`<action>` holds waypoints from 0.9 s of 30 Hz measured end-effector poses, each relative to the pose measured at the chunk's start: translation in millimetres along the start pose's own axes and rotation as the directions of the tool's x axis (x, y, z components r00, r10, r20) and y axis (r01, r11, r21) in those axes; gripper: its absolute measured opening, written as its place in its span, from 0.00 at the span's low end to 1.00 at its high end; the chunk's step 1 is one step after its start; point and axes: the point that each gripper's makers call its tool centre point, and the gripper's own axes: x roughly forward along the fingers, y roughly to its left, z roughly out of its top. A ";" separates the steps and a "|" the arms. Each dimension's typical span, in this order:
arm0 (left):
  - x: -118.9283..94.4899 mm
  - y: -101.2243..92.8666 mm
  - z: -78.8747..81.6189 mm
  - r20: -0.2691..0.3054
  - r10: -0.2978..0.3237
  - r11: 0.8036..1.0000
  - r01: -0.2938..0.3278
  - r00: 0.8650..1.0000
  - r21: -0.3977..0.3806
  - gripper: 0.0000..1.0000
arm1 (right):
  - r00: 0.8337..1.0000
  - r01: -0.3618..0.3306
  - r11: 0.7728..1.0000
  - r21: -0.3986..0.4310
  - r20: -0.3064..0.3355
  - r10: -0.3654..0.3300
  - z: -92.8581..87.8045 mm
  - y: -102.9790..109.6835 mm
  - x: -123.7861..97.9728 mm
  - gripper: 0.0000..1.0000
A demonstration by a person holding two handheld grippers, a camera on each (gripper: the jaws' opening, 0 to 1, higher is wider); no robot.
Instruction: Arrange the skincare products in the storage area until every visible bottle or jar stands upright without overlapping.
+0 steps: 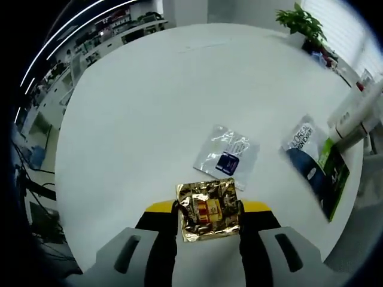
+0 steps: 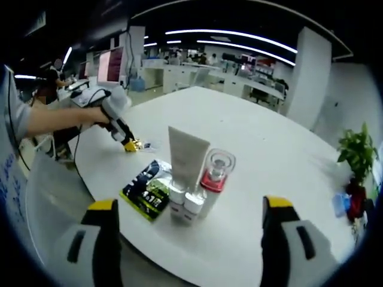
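1. Left gripper view: my left claw (image 1: 209,216) is pinched on a gold sachet (image 1: 209,210) just over the table (image 1: 131,119).
2. Step, I judge: moving sachets toward the group; next it needs a clear, non-overlapping spot.
3. My right claw (image 2: 188,218) gapes wide, empty (aimed at the tube (image 2: 185,158)).
4. Count: one tube, one bottle (image 2: 214,173), one clear sachet (image 1: 226,155), two dark packets (image 1: 314,164).

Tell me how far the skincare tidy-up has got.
Done: the white tube and clear bottle stand upright together. In hand: the left gripper is shut on a gold sachet. Left: the clear sachet and the dark packets lie flat. The right gripper is open.
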 end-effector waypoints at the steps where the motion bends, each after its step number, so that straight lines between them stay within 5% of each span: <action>1: 1.4 0.4 2.3 -0.005 -0.005 1.000 0.005 1.000 0.010 0.37 | 1.000 0.000 1.000 0.001 -0.001 0.000 -0.4 -0.3 0.0 1.00; 18: 8.8 -2.7 25.8 -0.038 -0.060 0.977 0.067 0.997 0.202 0.36 | 1.000 0.014 1.000 0.013 0.000 -0.014 -2.4 0.9 -4.3 1.00; 22: 0.5 -6.0 30.3 -0.025 -0.089 0.959 0.093 0.996 0.268 0.36 | 1.000 0.013 1.000 0.019 0.004 -0.013 -2.1 1.5 -4.9 1.00; 27: -8.5 -18.0 30.3 -0.042 -0.143 0.901 0.147 0.989 0.408 0.36 | 1.000 0.011 1.000 0.018 0.012 -0.011 -0.1 2.3 -5.2 1.00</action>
